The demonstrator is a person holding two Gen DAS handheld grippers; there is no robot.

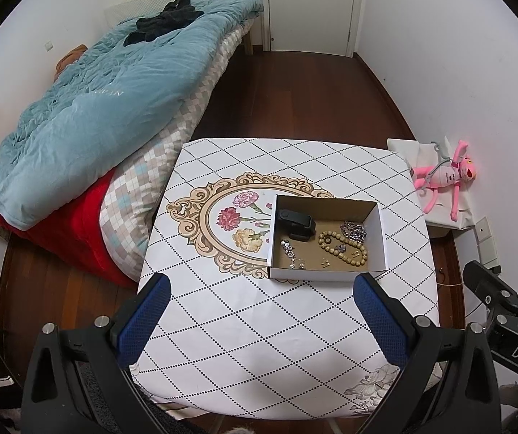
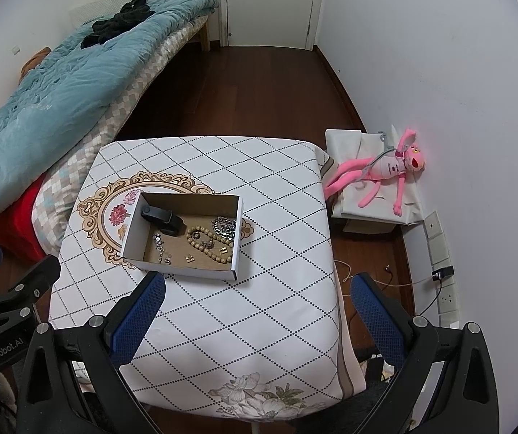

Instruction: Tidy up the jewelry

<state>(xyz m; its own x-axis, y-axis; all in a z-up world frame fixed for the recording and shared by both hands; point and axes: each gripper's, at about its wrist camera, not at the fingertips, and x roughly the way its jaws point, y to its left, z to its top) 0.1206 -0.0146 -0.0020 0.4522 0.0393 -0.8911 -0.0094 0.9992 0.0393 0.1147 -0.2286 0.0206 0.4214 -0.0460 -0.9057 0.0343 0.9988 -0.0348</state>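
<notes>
Both grippers, left gripper [image 1: 260, 311] and right gripper [image 2: 257, 309], hover wide and empty above the table [image 1: 244, 332]. The cardboard box [image 1: 380, 233], toward 12 o'clock, holds the bead bracelet [image 1: 344, 249], chain [image 1: 355, 232], earrings [image 1: 326, 262] and black clip [image 1: 295, 222]. Probable best approach: descend vertically, narrowing the jaws over one piece only.

Small gold bits [image 1: 325, 262] in box [image 1: 382, 242] too tiny to ID; bed [image 1: 78, 115] cut off left.
</notes>
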